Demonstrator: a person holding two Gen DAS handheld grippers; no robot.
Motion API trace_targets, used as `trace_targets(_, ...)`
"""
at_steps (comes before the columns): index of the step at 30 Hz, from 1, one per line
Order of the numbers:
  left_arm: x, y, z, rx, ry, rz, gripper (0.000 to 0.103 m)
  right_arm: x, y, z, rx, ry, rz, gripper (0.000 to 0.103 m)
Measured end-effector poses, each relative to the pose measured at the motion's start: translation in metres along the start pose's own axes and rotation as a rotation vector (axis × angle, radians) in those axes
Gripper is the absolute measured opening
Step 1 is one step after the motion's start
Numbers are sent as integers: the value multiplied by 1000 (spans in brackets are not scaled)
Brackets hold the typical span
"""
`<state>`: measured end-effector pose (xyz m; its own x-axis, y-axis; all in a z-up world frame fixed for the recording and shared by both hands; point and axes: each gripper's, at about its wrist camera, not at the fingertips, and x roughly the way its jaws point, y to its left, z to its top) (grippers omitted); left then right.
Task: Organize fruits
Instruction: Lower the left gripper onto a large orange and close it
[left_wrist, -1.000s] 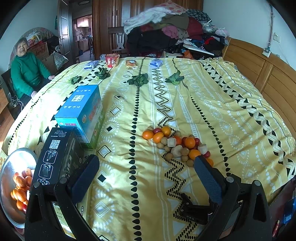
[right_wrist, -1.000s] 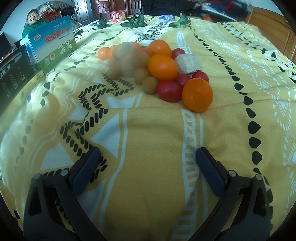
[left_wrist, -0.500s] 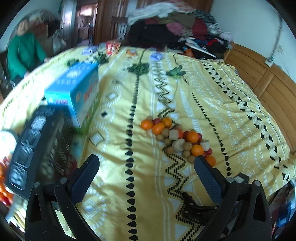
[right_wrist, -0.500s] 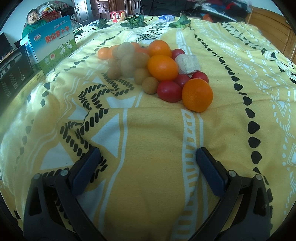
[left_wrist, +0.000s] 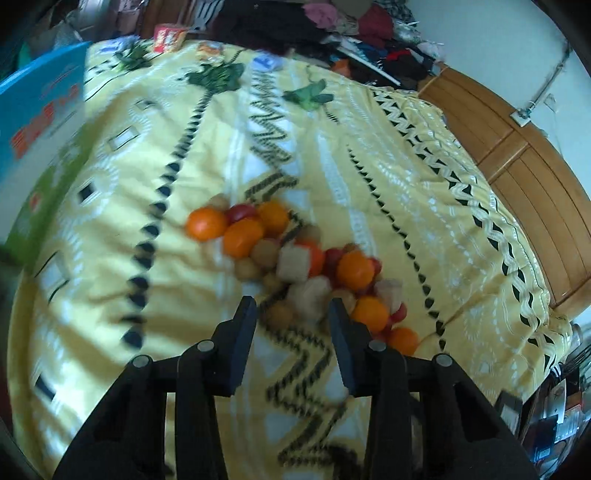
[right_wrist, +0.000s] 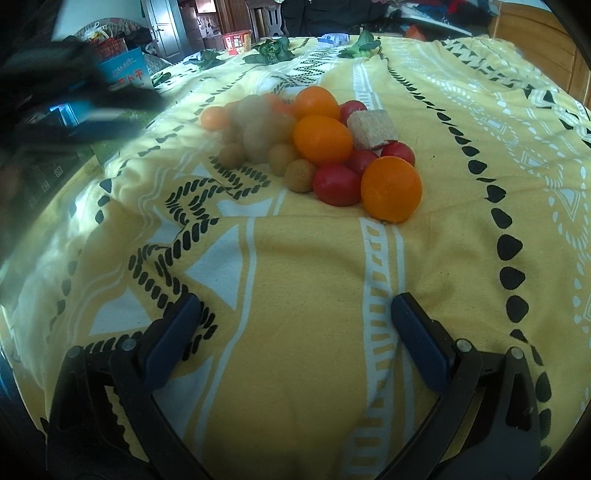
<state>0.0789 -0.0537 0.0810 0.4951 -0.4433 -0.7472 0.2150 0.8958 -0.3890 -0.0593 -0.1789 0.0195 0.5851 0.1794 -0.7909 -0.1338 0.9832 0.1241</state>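
Orange, red, tan fruits (right_wrist: 317, 147) heaped tight on yellow bedspread (right_wrist: 295, 295).

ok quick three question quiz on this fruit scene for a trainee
1. True or false: the right gripper holds an orange.
2. Which piece of the fruit pile lies nearest the right gripper: A the big orange, B the wrapped tan block, C the pale orange fruit at the far left of the pile?
3. Fill in: the left gripper has its jaws set ____ than the right gripper's.

Key: 1 false, its jaws are open over bare yellow bedspread. 2 A. 3 narrower; they have just been closing, with nothing visibly pressed between them.
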Motion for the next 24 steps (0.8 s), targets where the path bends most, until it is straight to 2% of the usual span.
trace_targets(3, 22, -9, 12, 15, 11, -4, 40, -1, -2, 0, 8, -3, 14, 103)
trace_targets(9, 49, -11, 18, 22, 40, 43, 38, -2, -2, 0, 12, -4, 21, 103)
trace_targets(11, 53, -12, 18, 18, 38, 49, 31, -2, -2, 0, 11, -3, 21, 103)
trace_targets(13, 56, -11, 19, 23, 35, 75, 17, -2, -2, 0, 11, -3, 21, 103)
trace_targets(14, 58, -12, 19, 30, 30, 95, 14, -2, -2, 0, 11, -3, 21, 103)
trace_targets(17, 52, -10, 17, 39, 14, 109, 13, -2, -3, 0, 13, -4, 23, 103)
trace_targets(18, 45, -9, 16, 37, -4, 110, 0, -3, -3, 0, 16, -6, 29, 103)
trace_targets(21, 17, -3, 11, 38, -42, 88, 0, -8, -11, 1, 48, -14, 74, 103)
trace_targets(24, -4, 8, -3, 56, -36, 79, 0, -10, -18, 1, 81, -20, 116, 103)
